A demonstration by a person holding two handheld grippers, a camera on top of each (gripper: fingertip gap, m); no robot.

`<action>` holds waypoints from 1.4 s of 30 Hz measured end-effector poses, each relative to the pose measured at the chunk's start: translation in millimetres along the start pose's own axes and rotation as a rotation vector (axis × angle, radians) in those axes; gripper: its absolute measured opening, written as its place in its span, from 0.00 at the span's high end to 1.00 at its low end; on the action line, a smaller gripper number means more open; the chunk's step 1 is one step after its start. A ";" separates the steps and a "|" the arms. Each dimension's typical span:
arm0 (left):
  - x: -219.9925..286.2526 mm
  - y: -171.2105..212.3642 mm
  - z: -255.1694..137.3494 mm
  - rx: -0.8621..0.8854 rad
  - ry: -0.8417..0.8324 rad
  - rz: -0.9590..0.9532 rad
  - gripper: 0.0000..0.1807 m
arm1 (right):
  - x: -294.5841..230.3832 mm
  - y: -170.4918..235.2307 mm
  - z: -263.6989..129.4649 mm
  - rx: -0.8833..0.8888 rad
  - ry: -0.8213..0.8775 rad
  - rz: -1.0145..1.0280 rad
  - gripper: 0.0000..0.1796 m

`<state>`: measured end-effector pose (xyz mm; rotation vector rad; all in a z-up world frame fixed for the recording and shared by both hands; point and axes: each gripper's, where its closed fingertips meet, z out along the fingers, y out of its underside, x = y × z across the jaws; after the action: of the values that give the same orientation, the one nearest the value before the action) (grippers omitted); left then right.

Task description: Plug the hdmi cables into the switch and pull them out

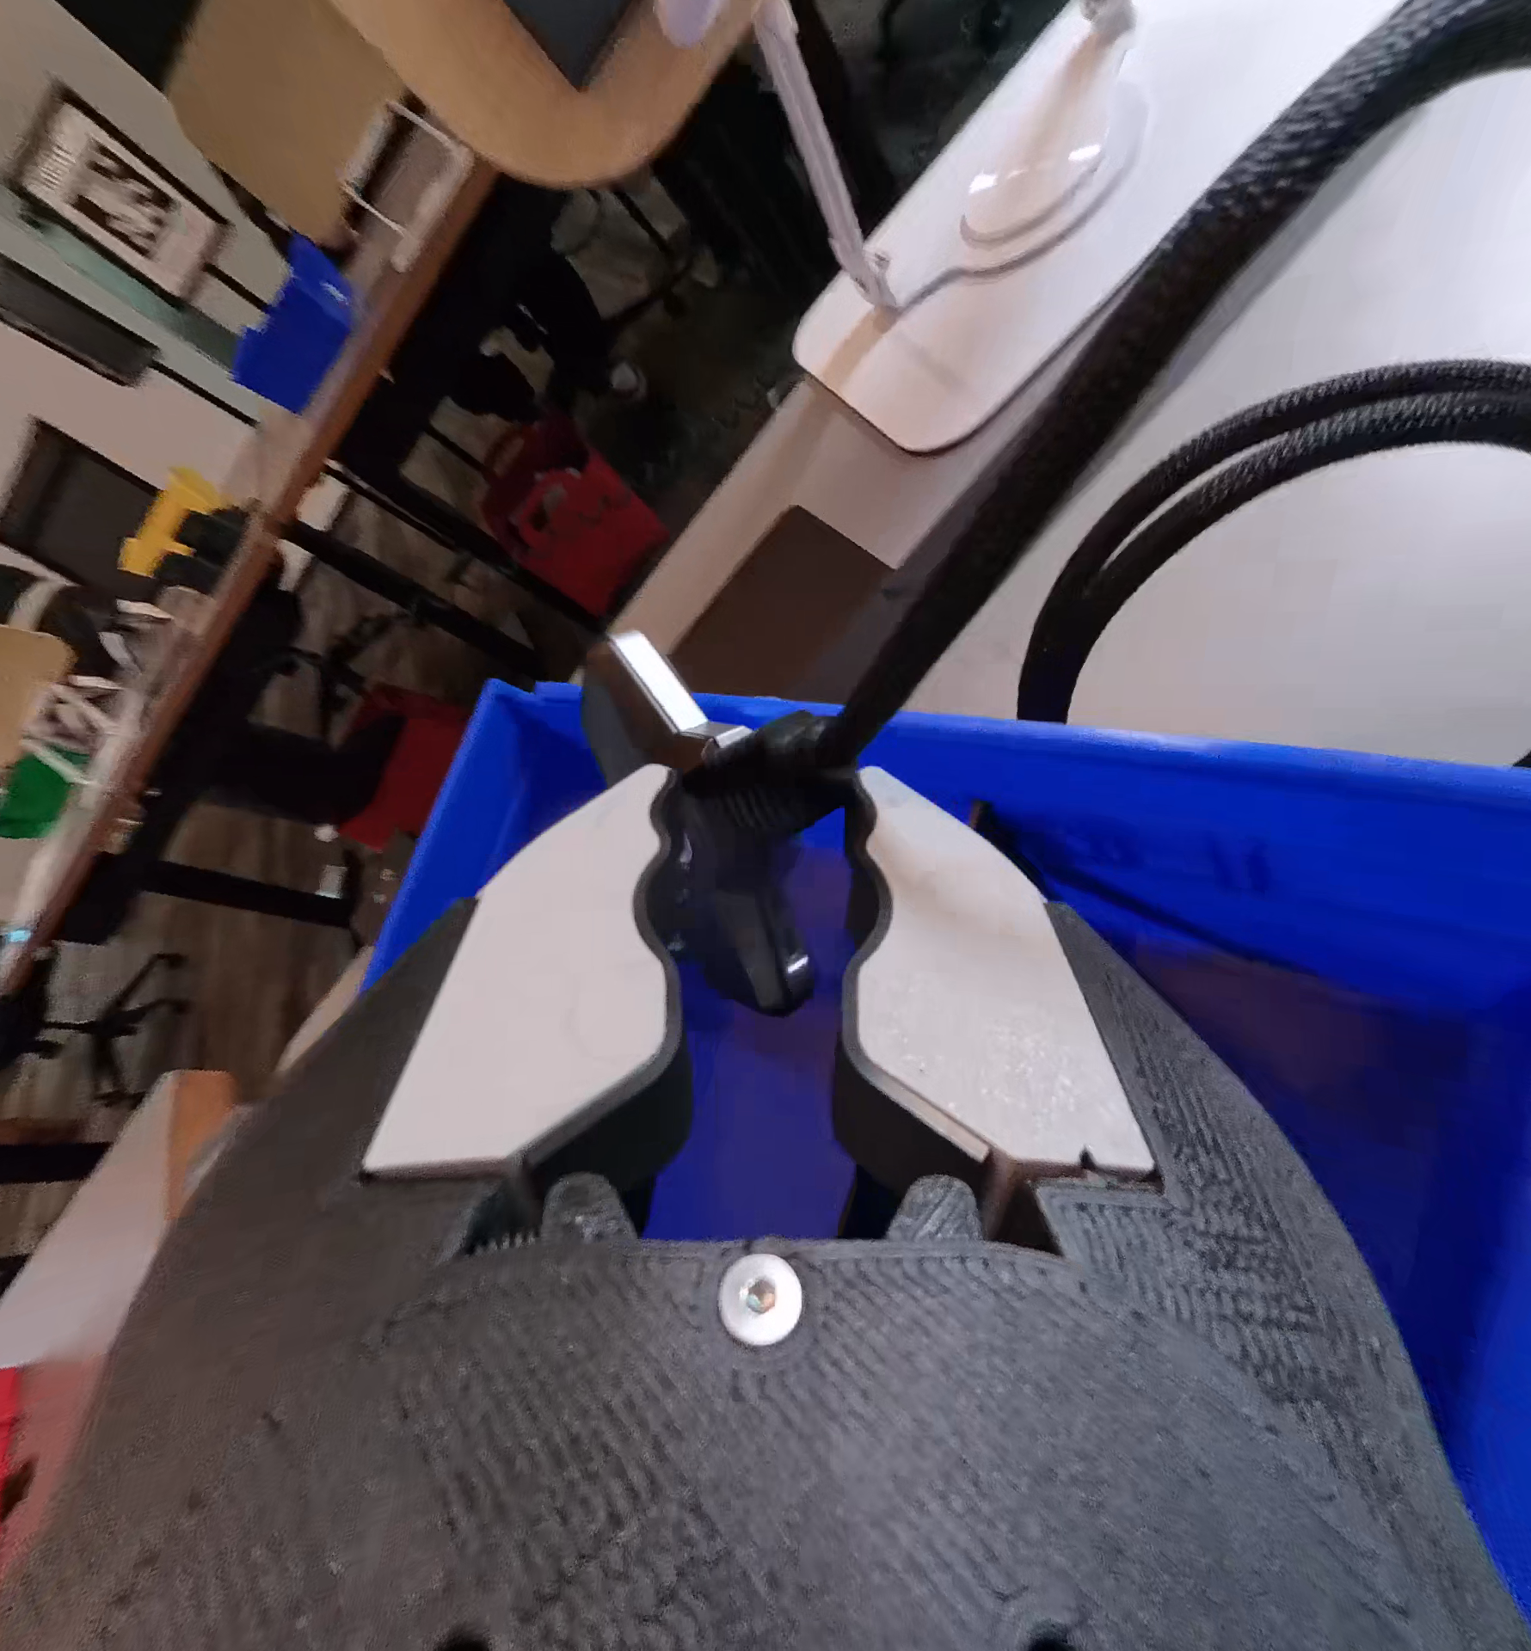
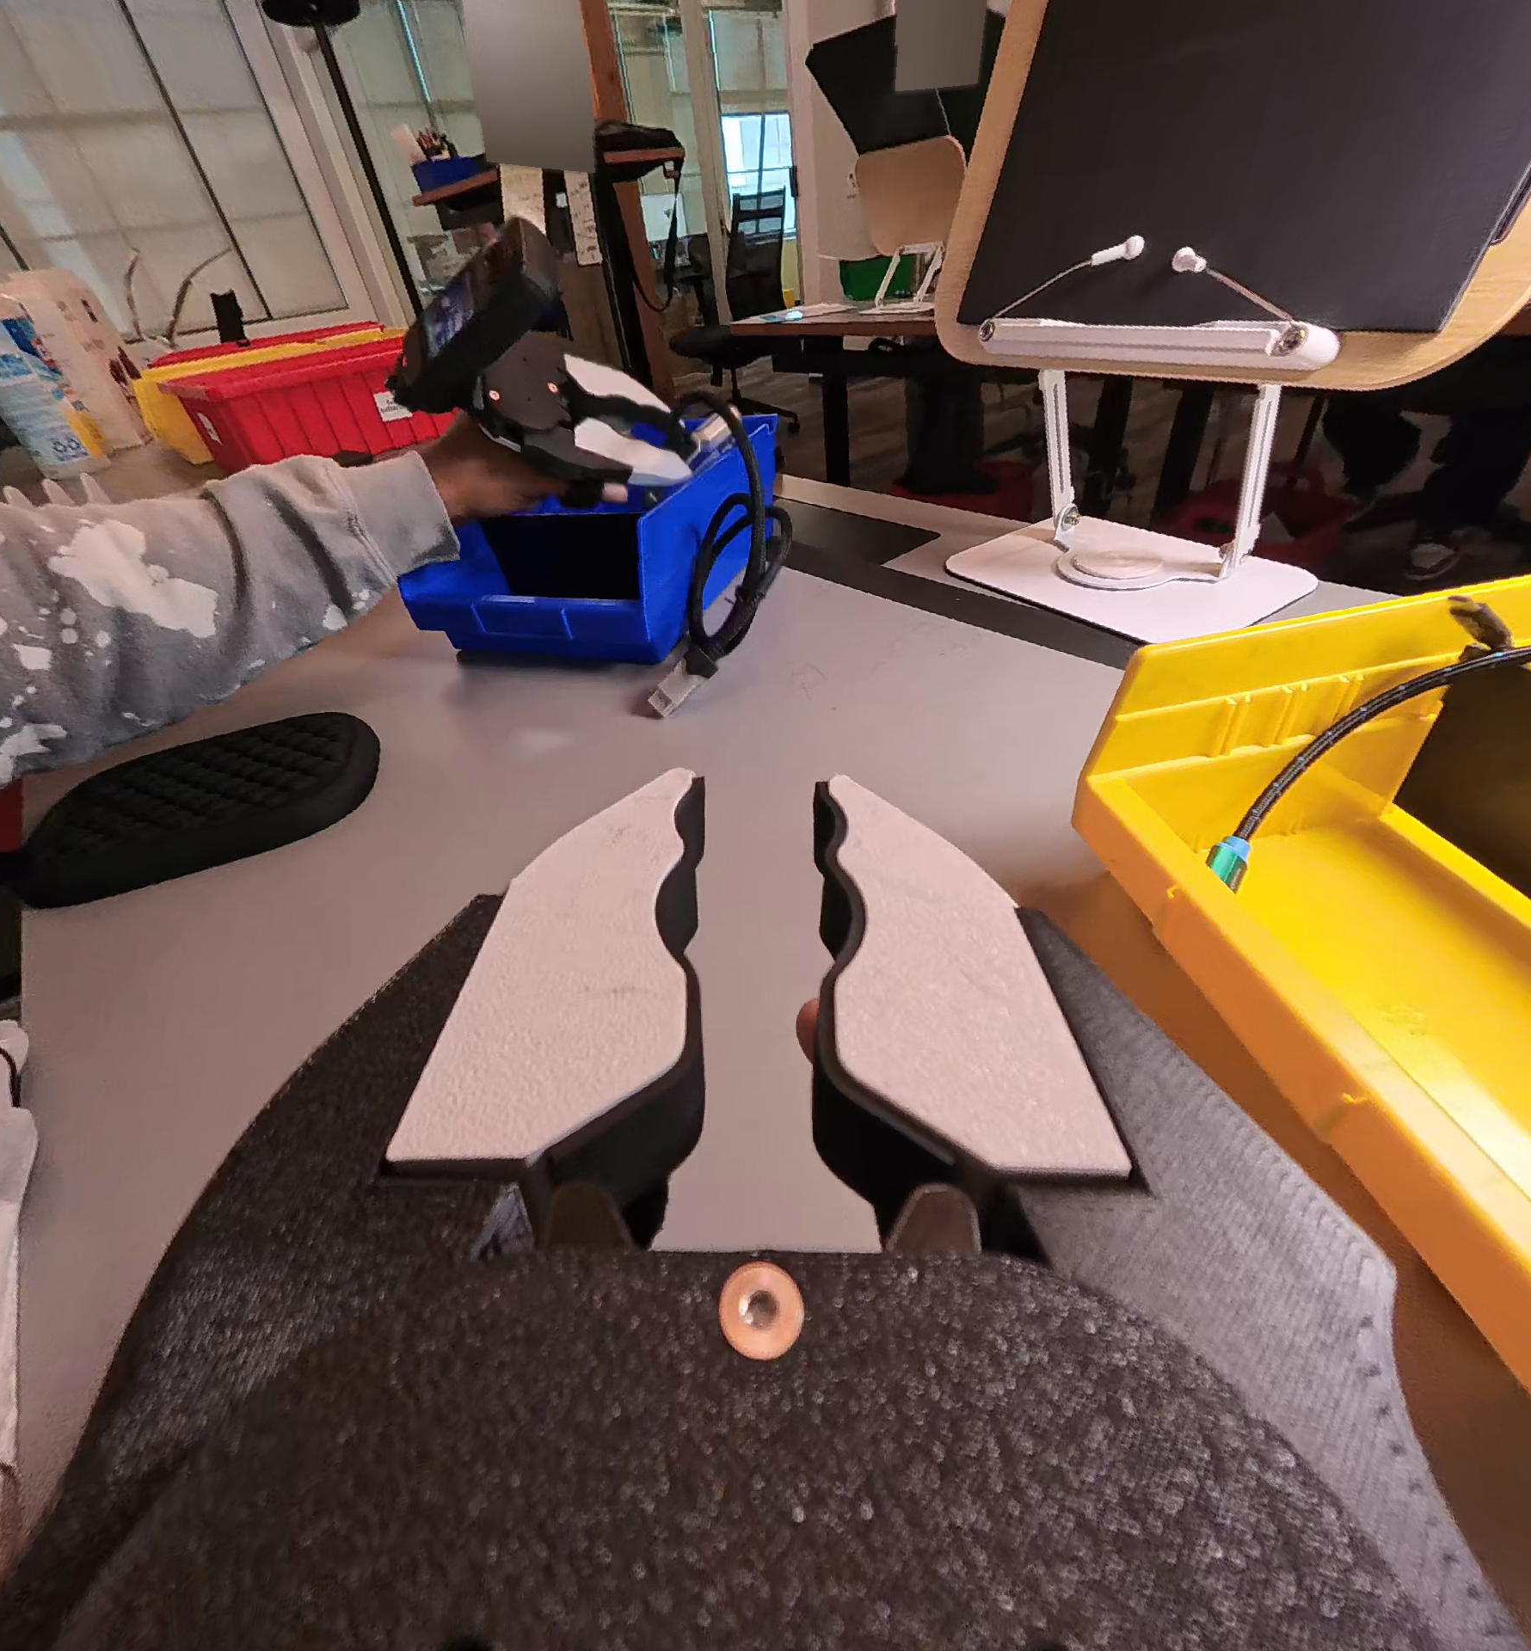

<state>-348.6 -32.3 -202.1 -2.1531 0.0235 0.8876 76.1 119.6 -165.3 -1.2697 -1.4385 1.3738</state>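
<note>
In the left wrist view, my left gripper [image 1: 762, 791] is shut on the black strain relief of a black braided HDMI cable [image 1: 1101, 375], above the blue bin [image 1: 1280, 893]. The cable's silver plug [image 1: 646, 701] sticks out past the fingertips. In the right wrist view, the left gripper [image 2: 655, 451] is held over the blue bin [image 2: 565, 616]. The cable [image 2: 748, 536] loops down the bin's side, and its other plug [image 2: 673, 690] lies on the table. My right gripper [image 2: 757, 786] is open and empty, low over the grey table. I cannot make out a switch.
A yellow bin [image 2: 1280, 1027] at the right holds a second braided cable with a teal-ended plug [image 2: 1228, 862]. A black oval pad [image 2: 199, 800] lies at the left. A white stand [image 2: 1137, 572] holding a dark panel is at the back right. Red and yellow crates [image 2: 297, 402] stand behind.
</note>
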 end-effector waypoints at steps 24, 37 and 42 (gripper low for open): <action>-110.2 -252.3 -232.6 0.797 0.114 -0.166 0.92 | -24.0 -109.5 47.4 0.195 -0.129 -0.138 0.88; -2.3 -319.7 -311.6 1.487 0.801 -0.818 0.92 | -94.8 -217.9 103.1 0.646 -0.476 0.394 0.78; 33.4 -313.1 -298.9 1.487 0.987 -0.966 0.92 | -77.9 -241.9 83.5 0.771 -0.511 0.402 0.87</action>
<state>-56.2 -10.9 118.2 -0.7323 0.0895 -0.6923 -24.3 43.0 70.6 -0.7298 -0.7849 2.3497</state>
